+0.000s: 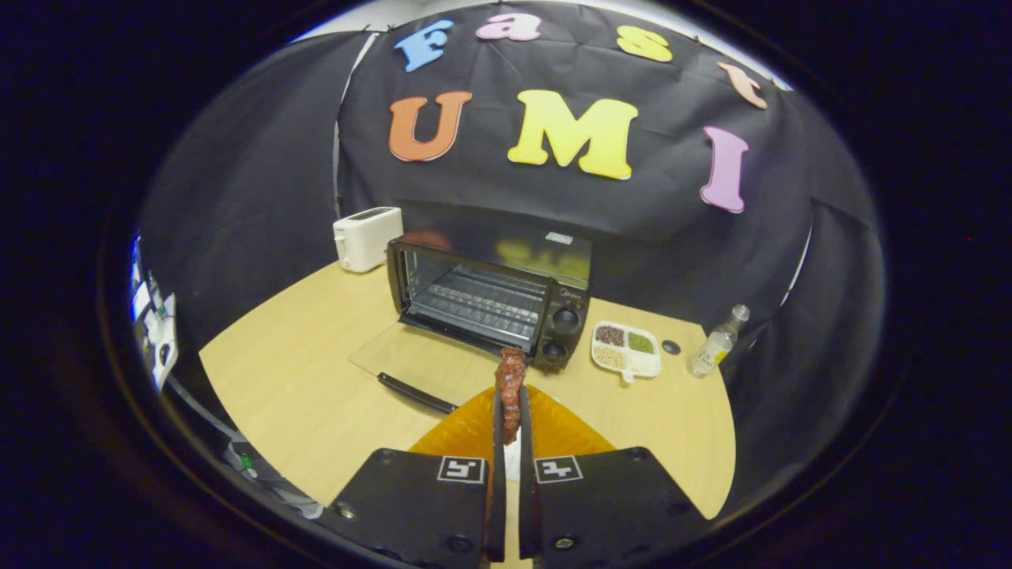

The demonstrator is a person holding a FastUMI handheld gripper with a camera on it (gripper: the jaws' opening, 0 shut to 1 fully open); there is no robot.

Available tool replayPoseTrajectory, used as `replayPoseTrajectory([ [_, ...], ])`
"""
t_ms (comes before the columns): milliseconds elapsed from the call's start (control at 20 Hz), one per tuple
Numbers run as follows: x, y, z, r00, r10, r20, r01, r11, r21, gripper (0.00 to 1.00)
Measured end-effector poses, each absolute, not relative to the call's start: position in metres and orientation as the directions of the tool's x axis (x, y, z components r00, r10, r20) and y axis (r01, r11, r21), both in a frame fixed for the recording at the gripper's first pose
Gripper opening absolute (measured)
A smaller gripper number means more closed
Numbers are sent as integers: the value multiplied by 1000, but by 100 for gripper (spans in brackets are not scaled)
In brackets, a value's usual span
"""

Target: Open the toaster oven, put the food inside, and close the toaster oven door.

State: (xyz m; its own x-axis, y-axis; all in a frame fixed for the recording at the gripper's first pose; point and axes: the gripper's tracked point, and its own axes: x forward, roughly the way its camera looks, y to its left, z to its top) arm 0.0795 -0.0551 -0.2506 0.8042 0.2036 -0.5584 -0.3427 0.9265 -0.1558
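At the lower centre of the frame the gripper (pixel 510 411) fingers clamp a reddish-brown piece of meat (pixel 510 379) above an orange plate (pixel 466 431); the toaster oven (pixel 490 296) stands beyond, door (pixel 419 363) folded down onto the tabletop (pixel 300 379).

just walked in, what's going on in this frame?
A person is working a handheld gripper, and its fingers are shut on a reddish-brown piece of food, held up over an orange plate. Just beyond it the toaster oven already has its glass door folded down flat on the table, rack exposed. So the door is open and the food is picked up but not yet inside.
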Motion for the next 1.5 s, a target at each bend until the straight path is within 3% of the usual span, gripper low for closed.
replayPoseTrajectory([
  [300,78,-3,-249,889,225,-398,-329,920,-214,10],
  [700,99,68,-283,910,231,-345,-307,934,-184,10],
  [1100,166,85,-321,937,142,-320,-152,988,-5,10],
  [1500,233,93,-345,931,146,-336,-27,942,334,10],
])
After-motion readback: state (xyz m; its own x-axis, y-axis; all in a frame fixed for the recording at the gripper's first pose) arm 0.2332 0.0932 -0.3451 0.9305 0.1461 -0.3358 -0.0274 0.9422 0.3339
